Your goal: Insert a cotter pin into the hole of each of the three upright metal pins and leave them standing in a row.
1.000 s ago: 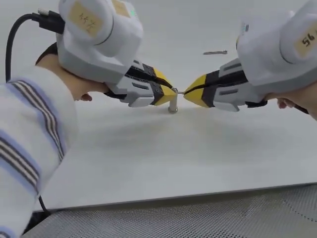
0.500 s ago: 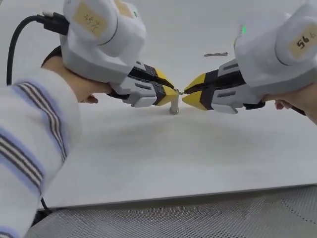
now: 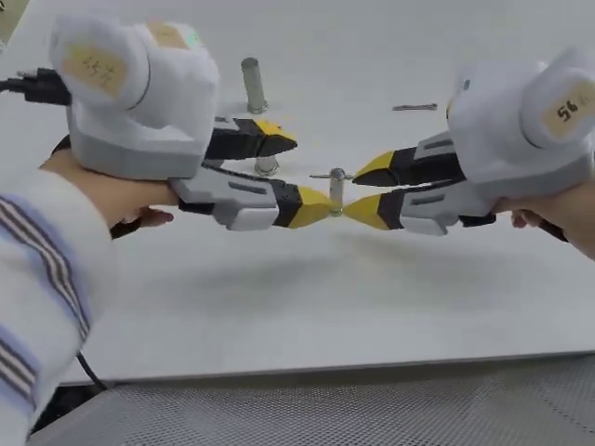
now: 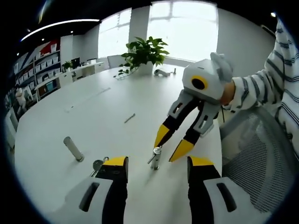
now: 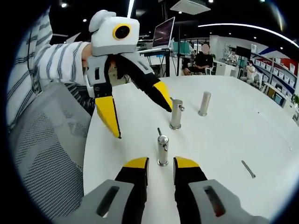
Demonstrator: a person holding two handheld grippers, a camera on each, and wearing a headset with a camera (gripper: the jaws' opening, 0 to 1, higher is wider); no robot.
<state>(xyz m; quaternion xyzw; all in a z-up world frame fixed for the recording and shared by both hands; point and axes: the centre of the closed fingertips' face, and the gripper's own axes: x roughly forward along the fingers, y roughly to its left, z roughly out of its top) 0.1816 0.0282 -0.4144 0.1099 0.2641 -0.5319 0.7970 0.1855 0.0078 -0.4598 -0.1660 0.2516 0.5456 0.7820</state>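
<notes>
**Desk** (image 3: 279, 297): white, bare top; carries every item below.

**Near pin** (image 3: 337, 189): metal, upright at mid-desk, between the tips of the two tools. In the left gripper view (image 4: 155, 157) it stands just past that tool's own jaws; in the right gripper view (image 5: 162, 149), likewise.

**Cotter pin** (image 3: 323, 175): lies crosswise through the head of the near pin, with its end sticking out to the left.

**Middle pin** (image 3: 267, 166): upright, left of and farther than the near pin, partly hidden behind a jaw. In the right gripper view (image 5: 176, 114) a small loop shows at its head.

**Far pin** (image 3: 251, 84): upright, farther still, well apart from both tools.

**Loose cotter pin** (image 3: 414, 108): flat on the desk, far right.

**Left hand-held gripper** (image 3: 307, 174): comes in from the left, jaws spread wide and gripping nothing. One jaw tip is just beside the near pin; the other is farther off, by the middle pin.

**Right hand-held gripper** (image 3: 351, 190): comes in from the right, jaws apart and clamping nothing, tips just right of the near pin.

**Sleeve** (image 3: 42, 279): striped, near left.
</notes>
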